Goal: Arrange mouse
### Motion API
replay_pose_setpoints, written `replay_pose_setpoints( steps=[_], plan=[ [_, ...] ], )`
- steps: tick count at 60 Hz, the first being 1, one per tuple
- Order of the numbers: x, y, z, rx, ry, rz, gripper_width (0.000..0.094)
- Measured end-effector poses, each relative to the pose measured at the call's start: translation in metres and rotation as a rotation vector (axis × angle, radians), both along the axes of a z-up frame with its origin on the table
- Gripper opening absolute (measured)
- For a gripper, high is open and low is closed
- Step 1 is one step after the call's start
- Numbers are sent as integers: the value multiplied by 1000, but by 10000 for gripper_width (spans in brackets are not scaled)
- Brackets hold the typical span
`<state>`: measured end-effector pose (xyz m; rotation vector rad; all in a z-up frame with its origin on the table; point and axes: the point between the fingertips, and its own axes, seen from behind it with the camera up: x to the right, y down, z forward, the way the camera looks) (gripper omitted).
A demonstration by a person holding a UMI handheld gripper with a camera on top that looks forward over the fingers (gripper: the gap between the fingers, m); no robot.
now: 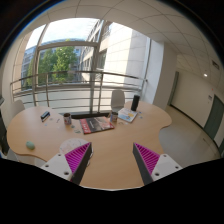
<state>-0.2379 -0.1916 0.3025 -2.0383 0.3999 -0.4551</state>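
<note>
My gripper (112, 150) hangs above the near part of a curved wooden table (110, 165). It is open, and only bare tabletop shows between the magenta pads (76, 158). A small pale rounded object (31, 146), possibly the mouse, lies on the table well to the left of the left finger. A small dark object (45, 115), too small to identify, sits farther back on the left. Both are far from the fingers.
Beyond the fingers, across the table's far side, lie a cup (67, 118), a flat magazine or book (97, 124), white papers (125, 116) and a black upright item (135, 102). A white chair (118, 98) and a railing with large windows stand behind.
</note>
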Motion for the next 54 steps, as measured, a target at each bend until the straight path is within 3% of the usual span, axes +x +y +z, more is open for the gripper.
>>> replay_pose_setpoints(
  steps=[15,24,31,41,54],
  plan=[
    [-32,-12,-23,-28,-7,-51,847],
    [-96,-13,-68,-64,16,-18,847],
    [-169,18,-123,-95,67,66,844],
    [-283,84,-170,-126,115,255,850],
    [-378,182,-233,-185,145,434,847]
  ],
)
